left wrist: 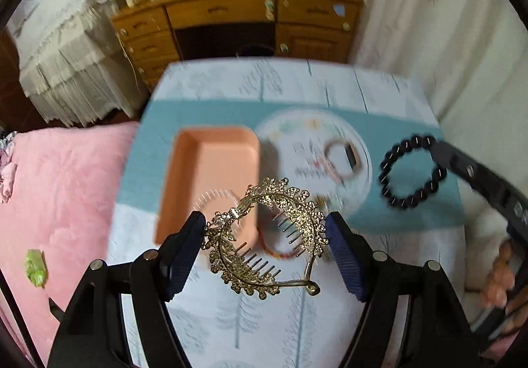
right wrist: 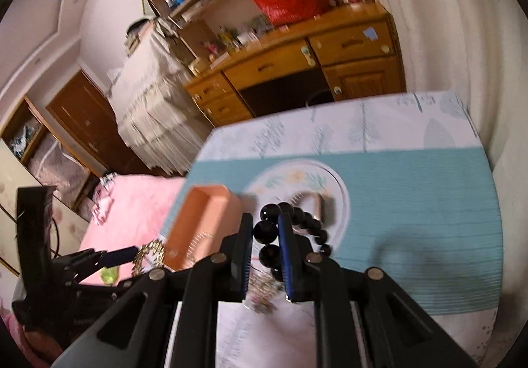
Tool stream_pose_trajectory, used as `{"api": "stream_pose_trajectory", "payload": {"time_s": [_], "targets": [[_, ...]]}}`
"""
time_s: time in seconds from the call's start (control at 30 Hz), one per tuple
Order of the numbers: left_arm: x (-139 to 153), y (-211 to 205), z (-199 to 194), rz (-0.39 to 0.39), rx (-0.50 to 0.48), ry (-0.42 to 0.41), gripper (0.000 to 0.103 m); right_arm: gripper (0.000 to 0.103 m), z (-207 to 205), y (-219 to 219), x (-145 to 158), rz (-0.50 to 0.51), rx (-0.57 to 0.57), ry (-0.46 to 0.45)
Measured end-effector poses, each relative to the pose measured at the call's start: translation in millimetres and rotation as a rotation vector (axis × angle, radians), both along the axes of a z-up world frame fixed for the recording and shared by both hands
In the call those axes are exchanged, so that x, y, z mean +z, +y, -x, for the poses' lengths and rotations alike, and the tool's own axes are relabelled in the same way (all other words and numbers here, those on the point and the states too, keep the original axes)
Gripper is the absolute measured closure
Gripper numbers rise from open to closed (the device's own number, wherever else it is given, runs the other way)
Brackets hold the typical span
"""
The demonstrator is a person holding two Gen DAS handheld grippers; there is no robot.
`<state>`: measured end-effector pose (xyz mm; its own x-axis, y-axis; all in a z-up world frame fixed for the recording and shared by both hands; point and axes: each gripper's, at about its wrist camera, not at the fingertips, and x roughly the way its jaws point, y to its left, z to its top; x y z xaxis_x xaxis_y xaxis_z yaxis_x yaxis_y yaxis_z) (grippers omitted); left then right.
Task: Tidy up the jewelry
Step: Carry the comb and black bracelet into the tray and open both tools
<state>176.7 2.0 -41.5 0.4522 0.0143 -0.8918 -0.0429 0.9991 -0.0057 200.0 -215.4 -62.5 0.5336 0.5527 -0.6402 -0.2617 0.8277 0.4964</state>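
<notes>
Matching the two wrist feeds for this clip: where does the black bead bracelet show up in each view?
Left wrist view: the black bead bracelet sits at right of centre, held up at the tip of the right gripper, beside the round plate.
Right wrist view: the bracelet is at lower centre, pinched between the right gripper's fingers.
Shared landmark: the peach tray, left of the bracelet in both.

Both wrist views look forward-down, close above table (left wrist: 379,97); shared: peach tray (left wrist: 211,176), round plate (left wrist: 297,127).
</notes>
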Motion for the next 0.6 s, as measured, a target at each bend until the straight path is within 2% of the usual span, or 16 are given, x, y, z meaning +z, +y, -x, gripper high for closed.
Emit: {"api": "stream_pose_trajectory", "payload": {"time_s": [0.2,0.37,0.47,0.6], "targets": [[25,37,-28,0.033,-0.001,-0.093,0.03,0.088,-2,25,23,-0.164,0.017,0.021],[22,71,-55,0.083,-0.006,-0.12,0.03,0.088,0,57,24,-0.284,0.003,0.091],[8,86,-67,0.12,-0.016,-0.1,0.03,0.088,1,78,18,-0.294,-0.001,0.123],[-15,102,-77,0.171,-0.038,-0.057,0.03,0.088,5,122,5,-0.213,0.021,0.149]]}}
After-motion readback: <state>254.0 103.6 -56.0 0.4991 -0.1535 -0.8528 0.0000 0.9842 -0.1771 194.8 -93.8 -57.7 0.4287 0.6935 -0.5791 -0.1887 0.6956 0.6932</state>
